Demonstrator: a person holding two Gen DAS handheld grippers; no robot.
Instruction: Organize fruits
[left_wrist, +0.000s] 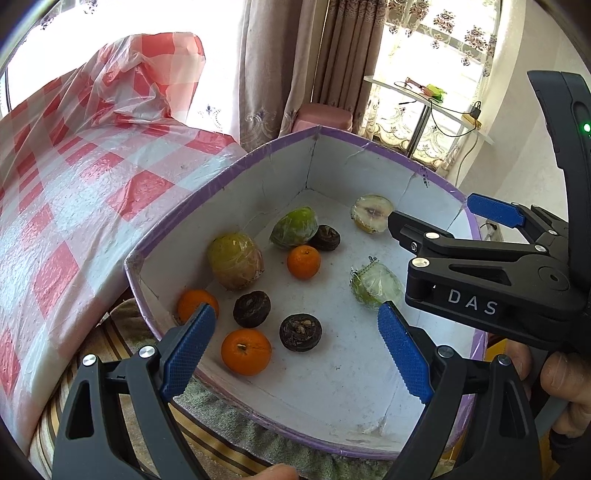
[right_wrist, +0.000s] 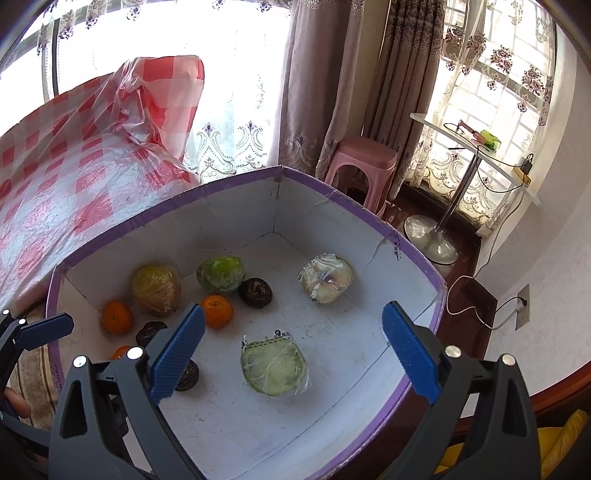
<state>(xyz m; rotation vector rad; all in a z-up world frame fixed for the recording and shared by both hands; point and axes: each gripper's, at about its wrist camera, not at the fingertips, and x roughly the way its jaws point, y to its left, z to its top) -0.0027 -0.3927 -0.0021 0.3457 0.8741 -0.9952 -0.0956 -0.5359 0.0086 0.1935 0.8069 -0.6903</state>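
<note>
Both grippers hang over a purple-rimmed box (right_wrist: 373, 214) of fruit. The left gripper (left_wrist: 295, 339) and right gripper (right_wrist: 295, 347) gape wide, holding nothing.

Bright windows (right_wrist: 155, 55), embroidered curtains (right_wrist: 317, 92); pink stool (right_wrist: 364, 166); white side table (right_wrist: 476, 162); checked-cloth table (left_wrist: 74, 192).

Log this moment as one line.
left claw open, empty | right claw open, empty | both over box | fruits inside

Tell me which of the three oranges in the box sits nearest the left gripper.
The orange in the box's left corner: it is partly hidden behind the left gripper's left fingertip. The other two lie clear of it.
</note>
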